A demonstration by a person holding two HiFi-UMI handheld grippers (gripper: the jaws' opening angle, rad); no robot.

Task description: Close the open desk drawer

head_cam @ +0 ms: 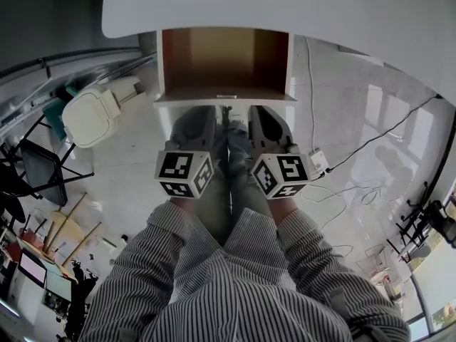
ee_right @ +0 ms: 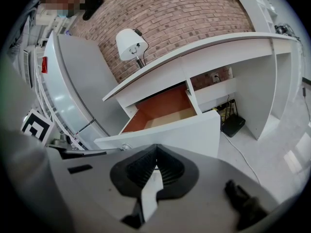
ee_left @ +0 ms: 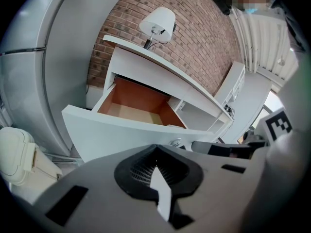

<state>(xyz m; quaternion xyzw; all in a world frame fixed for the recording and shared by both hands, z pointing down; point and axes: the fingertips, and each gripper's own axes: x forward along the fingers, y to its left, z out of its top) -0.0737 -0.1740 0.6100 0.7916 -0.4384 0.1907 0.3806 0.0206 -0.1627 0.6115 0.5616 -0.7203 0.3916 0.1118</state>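
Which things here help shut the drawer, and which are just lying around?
For the job: open drawer, its knob, left gripper and right gripper, both with jaws together.

Just lying about: lamp, white bin, power strip, black box.

I read both tongs as mid grey w/ black ribbed pads: left gripper (ee_left: 155, 147), right gripper (ee_right: 155, 149). Their cubes carry blk-&-wht square markers. Ahead of the tips, the drawer (head_cam: 224, 63) has a white front & sides, orange-brown inner walls and a paler tan bottom. The desk (head_cam: 299, 2) over it is plain white. Beyond that, the wall (ee_right: 194, 13) is red-brown brick w/ pale mortar lines. The lamp (ee_right: 127, 41) has a white shade. Behind the tongs, the sleeves (head_cam: 178, 262) show fine grey-&-white stripes. The floor (head_cam: 349, 105) below is glossy pale grey. A black cable (head_cam: 385, 131) runs to the right of the right gripper. A cream-white lidded bin (head_cam: 89, 116) sits left of the left gripper.
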